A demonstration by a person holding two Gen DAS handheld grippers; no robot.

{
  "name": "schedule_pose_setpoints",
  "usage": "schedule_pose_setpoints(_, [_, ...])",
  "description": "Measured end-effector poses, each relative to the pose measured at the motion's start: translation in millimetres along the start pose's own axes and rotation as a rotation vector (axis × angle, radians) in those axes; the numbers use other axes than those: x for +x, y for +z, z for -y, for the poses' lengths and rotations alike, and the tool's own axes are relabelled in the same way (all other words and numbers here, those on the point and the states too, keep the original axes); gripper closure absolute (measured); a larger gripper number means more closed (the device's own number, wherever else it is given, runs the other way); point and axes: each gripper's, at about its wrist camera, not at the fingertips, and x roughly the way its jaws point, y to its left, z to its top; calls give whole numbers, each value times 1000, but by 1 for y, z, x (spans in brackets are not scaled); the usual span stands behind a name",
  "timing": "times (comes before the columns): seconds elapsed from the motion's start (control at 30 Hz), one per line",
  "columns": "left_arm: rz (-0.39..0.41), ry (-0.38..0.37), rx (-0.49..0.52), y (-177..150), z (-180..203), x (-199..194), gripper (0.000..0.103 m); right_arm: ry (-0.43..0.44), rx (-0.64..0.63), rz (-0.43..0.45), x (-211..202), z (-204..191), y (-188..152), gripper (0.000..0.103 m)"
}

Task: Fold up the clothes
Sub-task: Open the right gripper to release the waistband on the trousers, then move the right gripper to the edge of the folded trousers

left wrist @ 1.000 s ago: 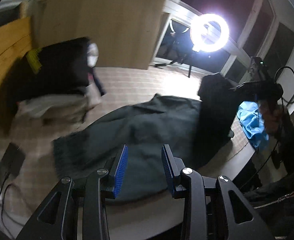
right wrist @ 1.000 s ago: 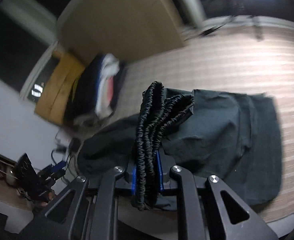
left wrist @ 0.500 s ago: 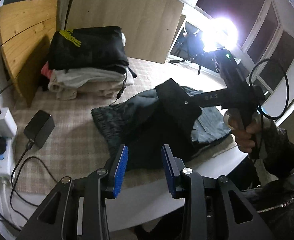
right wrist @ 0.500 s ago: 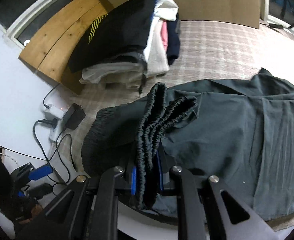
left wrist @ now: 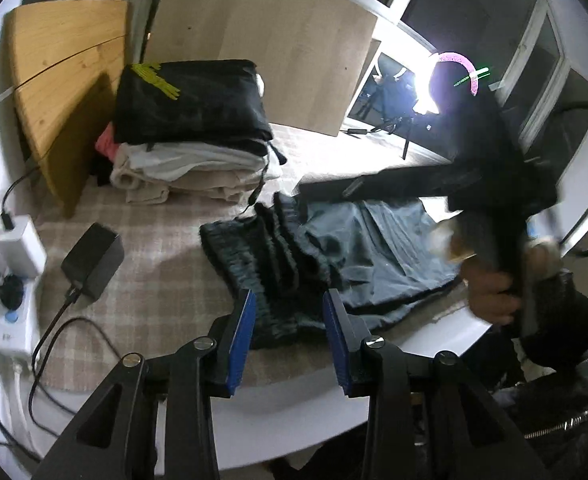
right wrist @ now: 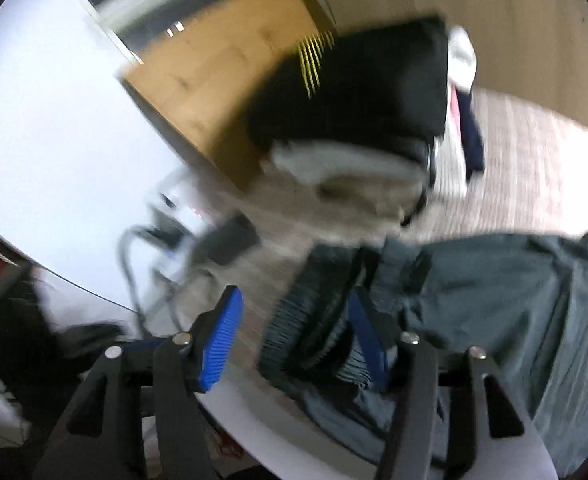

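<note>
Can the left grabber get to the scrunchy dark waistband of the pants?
Probably yes. The left gripper is open right above the gathered dark grey elastic waistband, with nothing between them.

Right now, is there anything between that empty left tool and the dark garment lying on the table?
Nothing visible. The left tool hangs open just over the near edge of the dark garment, with only bare checked tablecloth around it. The black charger and folded pile sit off to the left, clear of the path.

My blue-padded left gripper point(left wrist: 288, 334) hovers, jaws apart.
Dark grey elastic-waisted trousers point(left wrist: 314, 248) lie crumpled on the beige checked tablecloth point(left wrist: 162, 264) below.
</note>
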Motion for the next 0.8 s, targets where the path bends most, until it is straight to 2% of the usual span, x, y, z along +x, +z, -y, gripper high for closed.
schedule_pose_setpoints(0.07, [3,-3,33,9,8,13,70,13,54,82,-37,19,5,48])
schedule_pose_setpoints(0.2, [-12,1,102,30,20,49,69,-37,212,167,-99,91,-3,48])
schedule_pose_setpoints(0.33, [-92,78,188,45,28,101,69,-159,358,176,-128,151,-38,48])
schedule_pose_setpoints(0.43, [-169,92,226,38,35,123,69,-202,450,157,-134,184,-68,48])
schedule_pose_setpoints(0.57, [-181,127,209,19,40,118,69,-318,467,125,-131,209,-101,48])
schedule_pose_setpoints(0.67, [-190,137,191,5,41,118,69,-387,456,107,-122,225,-110,48])
schedule_pose_setpoints(0.73, [-199,159,207,1,42,124,70,-397,442,72,-110,232,-114,56])
schedule_pose_setpoints(0.77, [-194,162,205,0,42,125,79,-396,433,48,-103,235,-116,59])
schedule_pose_setpoints(0.8, [-187,163,203,1,41,125,92,-395,423,25,-95,237,-118,59])
